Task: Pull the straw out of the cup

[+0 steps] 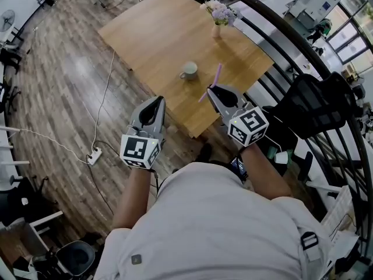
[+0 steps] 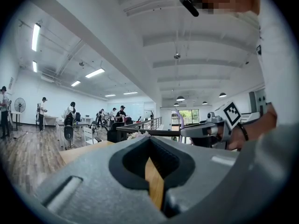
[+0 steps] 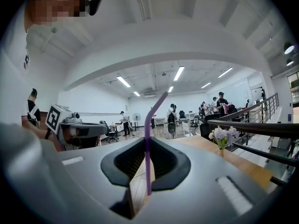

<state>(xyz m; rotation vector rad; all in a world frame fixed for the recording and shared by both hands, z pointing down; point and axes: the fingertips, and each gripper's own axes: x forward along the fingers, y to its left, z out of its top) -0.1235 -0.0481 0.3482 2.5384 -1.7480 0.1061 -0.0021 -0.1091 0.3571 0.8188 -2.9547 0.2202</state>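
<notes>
Between the right gripper's [image 3: 148, 143] fingertips a purple straw [image 3: 147, 164] is pinched, the jaws closed to a narrow slit on it; its bent top leans toward 1 o'clock, and its lower end runs down into the slit, where it is hard to follow; the head view shows that end poking out of the right gripper [image 1: 210, 90] at 7 o'clock, the straw [image 1: 217, 73] wholly clear of the cup [image 1: 189, 70]. That white cup stands alone on the wooden table [image 1: 157, 34] at 10 o'clock from the straw; neither gripper view shows it, each gripper's own grey body blocking the tabletop. The left gripper [image 2: 149, 141] has its jaws drawn together, with nothing in them; only a sliver of table wood shows through. From above, the left gripper [image 1: 158, 100] hangs off the table's near edge. At 3 o'clock the left gripper view catches the other gripper side-on with the straw's tip [image 2: 178, 117]. A vase of flowers [image 3: 221, 137] stands at 3 o'clock in the right gripper view; distant people are too small to make out.
</notes>
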